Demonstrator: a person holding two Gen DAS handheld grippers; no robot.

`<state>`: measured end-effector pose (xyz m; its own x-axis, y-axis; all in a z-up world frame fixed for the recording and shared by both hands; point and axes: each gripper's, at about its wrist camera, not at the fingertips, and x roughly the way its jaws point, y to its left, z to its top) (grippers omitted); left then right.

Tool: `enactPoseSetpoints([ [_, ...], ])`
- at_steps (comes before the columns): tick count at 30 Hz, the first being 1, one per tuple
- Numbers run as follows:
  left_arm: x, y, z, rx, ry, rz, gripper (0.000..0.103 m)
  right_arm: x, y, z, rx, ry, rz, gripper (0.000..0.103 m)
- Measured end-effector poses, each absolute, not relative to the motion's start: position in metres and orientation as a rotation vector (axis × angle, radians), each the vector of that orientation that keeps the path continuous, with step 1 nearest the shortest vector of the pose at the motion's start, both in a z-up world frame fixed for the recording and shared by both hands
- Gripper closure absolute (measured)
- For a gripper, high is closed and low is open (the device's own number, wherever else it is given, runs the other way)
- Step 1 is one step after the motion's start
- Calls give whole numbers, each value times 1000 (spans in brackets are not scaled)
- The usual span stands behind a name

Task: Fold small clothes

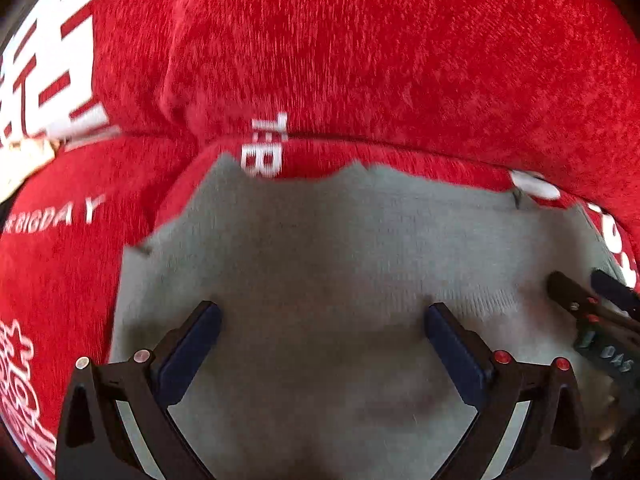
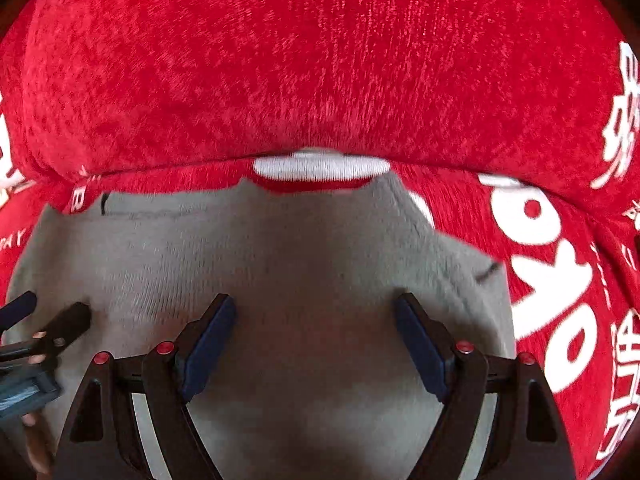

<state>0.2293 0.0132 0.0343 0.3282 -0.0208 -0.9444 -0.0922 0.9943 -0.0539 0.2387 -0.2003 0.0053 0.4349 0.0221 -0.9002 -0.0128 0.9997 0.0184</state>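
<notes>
Grey knit garment (image 1: 320, 272) spread flat on red plush cover (image 1: 360, 60) w/ white lettering; exact type of garment not clear, edges blurred. Far edge jagged in left wrist view, w/ a notch like a neckline in right wrist view (image 2: 312, 188). Near part cut off by frame bottom in both views.

Left gripper (image 1: 322, 320) pointing steeply down over the grey knit, fingers wide apart, nothing between the blue pads (image 1: 192, 348). Contact w/ fabric can't be told from this angle. Right gripper (image 2: 316, 316) likewise above the garment, fingers apart, gap bare, pads (image 2: 208, 344) clear of any fold.

Each gripper seen at the other's frame edge: right one at far right of left view (image 1: 592, 312), left one at far left of right view (image 2: 44, 320), both partly cut off & smeared. Fingertips of a hand (image 2: 38, 346) just visible there, mostly hidden.

White patch (image 2: 320, 166) at seam where cover's two cushions meet, beyond garment's far edge; can't make out what it is. Lettering on cover partly legible only ("BIG DAY" (image 1: 52, 220)), rest blurred or cut by fisheye rim.
</notes>
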Motion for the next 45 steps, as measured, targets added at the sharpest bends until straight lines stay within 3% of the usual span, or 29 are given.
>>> enactPoseSetpoints([
  [6,249,27,39,-124,1272,91,1,244,-209,8,3,1117,-54,18],
  [12,182,67,81,-213,1149,58,1,181,-195,30,23,1036,25,17],
  [19,139,120,42,-276,1244,128,1,140,-171,16,-115,1006,95,17],
  [26,99,189,51,-487,1204,134,1,112,-239,45,-17,997,-50,17],
  [31,116,172,39,-585,1265,-43,1,97,-244,58,34,972,-43,17],
  [37,147,131,24,-458,1315,-50,1,83,-211,56,-29,992,15,17],
  [39,153,125,28,-445,1308,-50,11,85,-197,56,-61,996,27,17],
  [40,154,120,33,-414,1296,-55,34,88,-190,56,-78,997,32,17],
  [42,157,109,43,-372,1284,-93,64,94,-179,55,-96,997,41,17],
  [43,158,107,44,-368,1288,-105,71,98,-173,55,-108,997,47,17],
  [45,160,104,45,-363,1287,-103,75,108,-157,52,-140,1006,62,17],
])
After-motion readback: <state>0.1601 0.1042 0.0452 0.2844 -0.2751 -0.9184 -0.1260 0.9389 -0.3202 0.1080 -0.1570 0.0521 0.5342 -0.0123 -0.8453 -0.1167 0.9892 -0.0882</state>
